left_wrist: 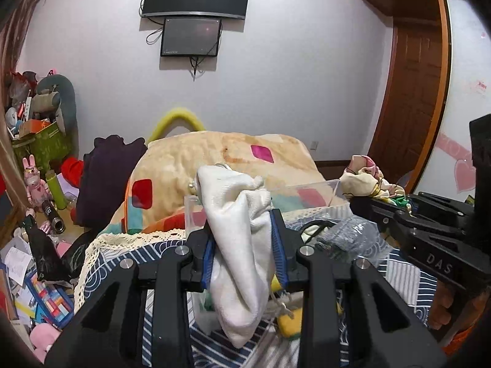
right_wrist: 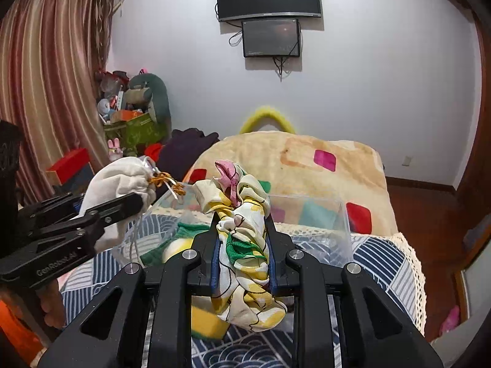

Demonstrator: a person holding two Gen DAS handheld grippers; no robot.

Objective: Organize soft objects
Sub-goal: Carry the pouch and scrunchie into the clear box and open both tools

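My left gripper [left_wrist: 242, 230] is shut on a white drawstring pouch [left_wrist: 239, 239] and holds it above the bed; the pouch also shows in the right wrist view [right_wrist: 119, 184] with its orange cord. My right gripper [right_wrist: 244, 236] is shut on a crumpled floral cloth [right_wrist: 245, 239], yellow, white, green and pink, held in front of a clear plastic box [right_wrist: 337, 214]. In the left wrist view the cloth [left_wrist: 368, 181] and the right gripper [left_wrist: 380, 202] sit at the right, beside the box [left_wrist: 307, 193].
A yellow-and-green sponge [right_wrist: 181, 245] and a yellow block [right_wrist: 205, 319] lie on the blue patterned bedspread [right_wrist: 377, 254]. A grey knit item in plastic [left_wrist: 346, 236] lies nearby. A beige blanket [left_wrist: 214, 153] covers the bed beyond. Clutter fills the floor at the left [left_wrist: 36, 245].
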